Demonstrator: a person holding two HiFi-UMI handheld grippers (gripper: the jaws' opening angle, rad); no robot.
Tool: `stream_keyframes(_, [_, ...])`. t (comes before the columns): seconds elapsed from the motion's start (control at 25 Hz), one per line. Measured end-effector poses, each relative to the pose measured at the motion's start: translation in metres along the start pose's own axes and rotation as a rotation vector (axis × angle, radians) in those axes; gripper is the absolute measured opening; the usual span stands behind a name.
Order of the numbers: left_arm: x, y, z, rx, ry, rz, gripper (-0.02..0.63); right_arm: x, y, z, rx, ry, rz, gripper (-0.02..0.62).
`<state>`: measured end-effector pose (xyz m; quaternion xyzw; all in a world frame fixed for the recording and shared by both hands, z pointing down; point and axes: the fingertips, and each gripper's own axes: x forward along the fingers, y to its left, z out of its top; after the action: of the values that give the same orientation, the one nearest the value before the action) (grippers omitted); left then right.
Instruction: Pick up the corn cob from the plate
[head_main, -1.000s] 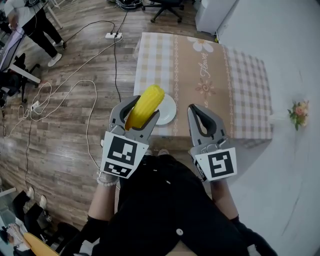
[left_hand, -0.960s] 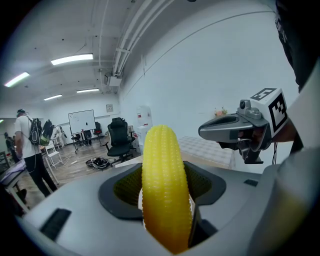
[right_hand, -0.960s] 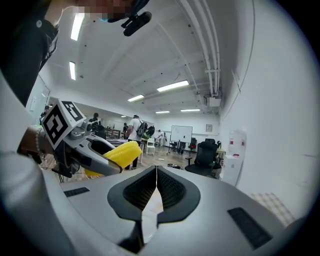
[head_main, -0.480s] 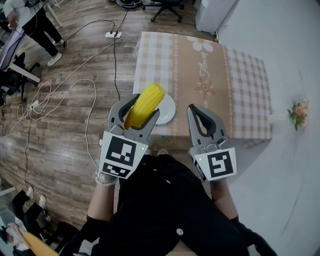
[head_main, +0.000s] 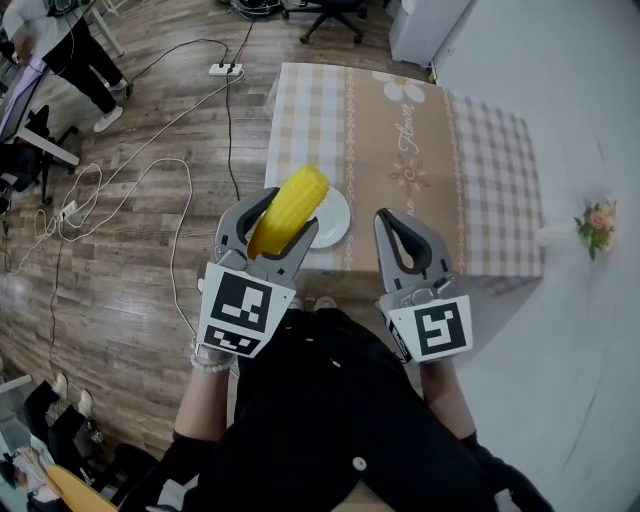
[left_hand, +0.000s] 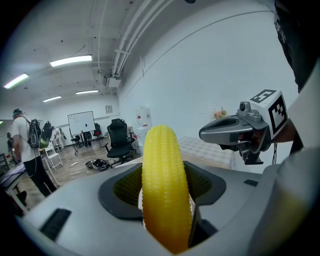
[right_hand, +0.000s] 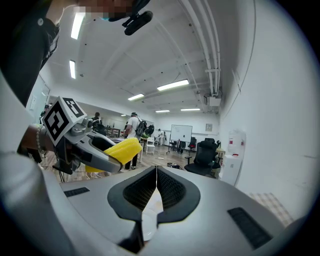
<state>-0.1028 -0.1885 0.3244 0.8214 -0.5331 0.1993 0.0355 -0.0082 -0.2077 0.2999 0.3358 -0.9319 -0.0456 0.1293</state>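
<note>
My left tool (head_main: 284, 216) is clamped on the corn cob (head_main: 292, 205), which is up in the air over the white plate (head_main: 338, 226) at the table's (head_main: 420, 120) near edge. My right tool (head_main: 392, 220) is beside it, jaws pressed together and holding nothing.

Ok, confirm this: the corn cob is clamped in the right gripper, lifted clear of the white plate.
Not the right one. The corn cob is clamped in the left gripper, lifted clear of the white plate; the left gripper view shows it between those jaws. The right gripper is shut with nothing in it.
</note>
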Motion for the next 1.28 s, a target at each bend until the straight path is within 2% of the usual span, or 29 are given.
stream_keyframes(1.28, [-0.0047, 0.0058, -0.0038, -0.001, 0.009, 0.003, 0.261, 0.002, 0.0011, 0.0024, -0.009, 0.03, -0.022, 0.041])
